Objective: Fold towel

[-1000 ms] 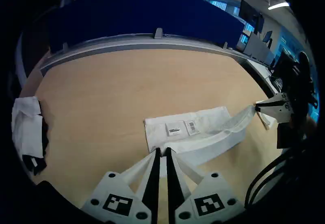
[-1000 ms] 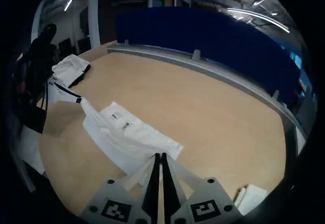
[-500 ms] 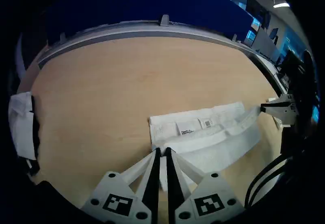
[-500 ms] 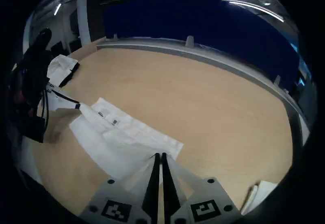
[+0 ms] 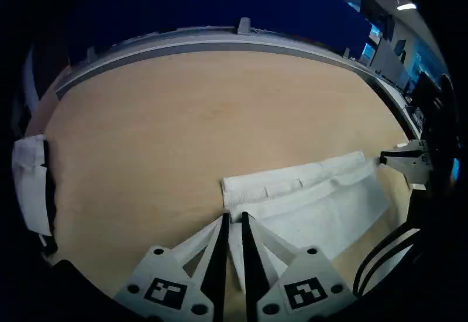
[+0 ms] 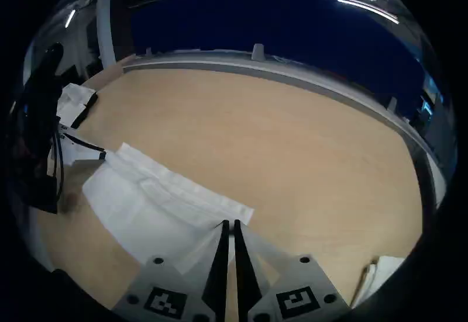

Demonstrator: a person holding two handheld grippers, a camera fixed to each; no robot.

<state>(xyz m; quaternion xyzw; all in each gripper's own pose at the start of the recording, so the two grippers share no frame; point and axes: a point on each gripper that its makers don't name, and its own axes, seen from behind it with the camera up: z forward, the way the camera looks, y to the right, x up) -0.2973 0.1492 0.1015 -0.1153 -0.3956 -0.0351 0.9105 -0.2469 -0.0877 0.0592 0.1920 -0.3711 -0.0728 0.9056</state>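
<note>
Towel point(image 5: 327, 211) flap now laid flat over lower layer.

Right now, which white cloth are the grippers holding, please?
The long towel mid-table, pinched at each end; the folded stack at the edge lies untouched.

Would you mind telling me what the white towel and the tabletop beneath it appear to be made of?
The white folded towel looks like soft matte cotton: it creases and drapes. The light tan tabletop looks like smooth wood-grain laminate, possibly veneer.
</note>
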